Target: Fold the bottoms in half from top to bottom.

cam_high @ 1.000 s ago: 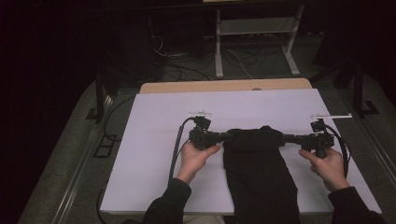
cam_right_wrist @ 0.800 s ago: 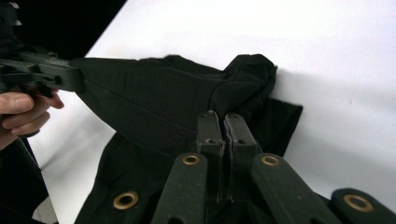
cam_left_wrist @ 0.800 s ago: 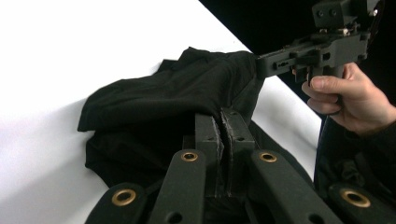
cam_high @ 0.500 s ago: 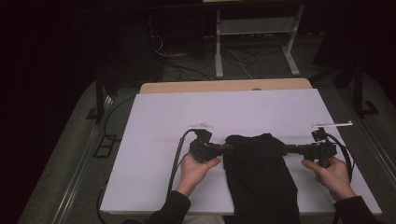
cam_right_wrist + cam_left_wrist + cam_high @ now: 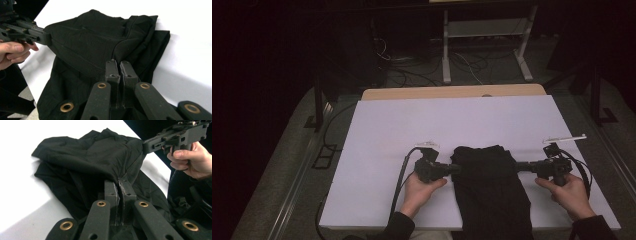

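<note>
Both tools clenched — left tool [image 5: 119, 185] and right tool [image 5: 118, 66] pinching the black garment [image 5: 489, 185].

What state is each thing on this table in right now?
Black fabric garment: crumpled, folded over, hanging off the near table edge.
Left hand-held gripper: shut on the garment's left edge.
Right hand-held gripper: shut on its right edge.
White table cover: flat, smooth.

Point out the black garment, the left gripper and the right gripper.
black garment [image 5: 489, 185]: high view, on the middle of the cloth.
left gripper [image 5: 455, 169]: high view, at its jaw tips on the cloth's edge.
right gripper [image 5: 518, 166]: high view, at its jaw tips.
</note>
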A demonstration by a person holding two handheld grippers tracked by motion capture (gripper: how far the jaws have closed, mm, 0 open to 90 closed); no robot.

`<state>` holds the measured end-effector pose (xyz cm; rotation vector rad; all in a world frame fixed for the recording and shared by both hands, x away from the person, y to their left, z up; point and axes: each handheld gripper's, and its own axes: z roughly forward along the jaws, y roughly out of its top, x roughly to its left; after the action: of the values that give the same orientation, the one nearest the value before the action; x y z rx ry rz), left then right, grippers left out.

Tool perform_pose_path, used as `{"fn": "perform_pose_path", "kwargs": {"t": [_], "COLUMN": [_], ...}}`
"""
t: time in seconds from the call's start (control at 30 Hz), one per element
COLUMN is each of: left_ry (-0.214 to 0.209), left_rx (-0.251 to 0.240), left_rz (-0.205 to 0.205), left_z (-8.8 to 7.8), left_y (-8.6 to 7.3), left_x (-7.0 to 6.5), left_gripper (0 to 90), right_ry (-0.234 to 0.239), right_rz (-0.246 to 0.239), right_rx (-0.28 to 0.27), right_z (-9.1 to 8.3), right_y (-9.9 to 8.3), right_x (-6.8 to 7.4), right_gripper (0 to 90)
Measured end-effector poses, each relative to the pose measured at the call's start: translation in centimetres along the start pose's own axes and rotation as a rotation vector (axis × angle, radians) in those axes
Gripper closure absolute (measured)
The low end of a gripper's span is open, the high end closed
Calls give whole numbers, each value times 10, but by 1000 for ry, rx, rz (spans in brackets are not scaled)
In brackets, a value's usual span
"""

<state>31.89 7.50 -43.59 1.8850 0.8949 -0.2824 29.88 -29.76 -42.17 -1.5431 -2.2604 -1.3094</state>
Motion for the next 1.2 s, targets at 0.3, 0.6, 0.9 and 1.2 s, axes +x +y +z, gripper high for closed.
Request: {"fn": "perform_pose_path", "kwargs": {"t": [0.3, 0.6, 0.9, 1.2], "left_ry": [-5, -13, -11, -15], "left_rx": [36, 66, 69, 63], "left_rz": [-20, -27, -23, -20], "left_z": [7, 12, 15, 14], "left_y": [-10, -15, -18, -19], "left_x": [3, 4, 5, 5], "left_gripper": [854, 853, 852, 852], "right_ry": [1, -10, -72, -91], "right_rz": [1, 13, -21, -48], "right_rx": [71, 121, 139, 40], "right_z": [4, 8, 10, 2], "right_y": [-8, -11, -12, -5], "right_x": [-2, -5, -4, -5], "right_gripper": [848, 845, 684, 316]}}
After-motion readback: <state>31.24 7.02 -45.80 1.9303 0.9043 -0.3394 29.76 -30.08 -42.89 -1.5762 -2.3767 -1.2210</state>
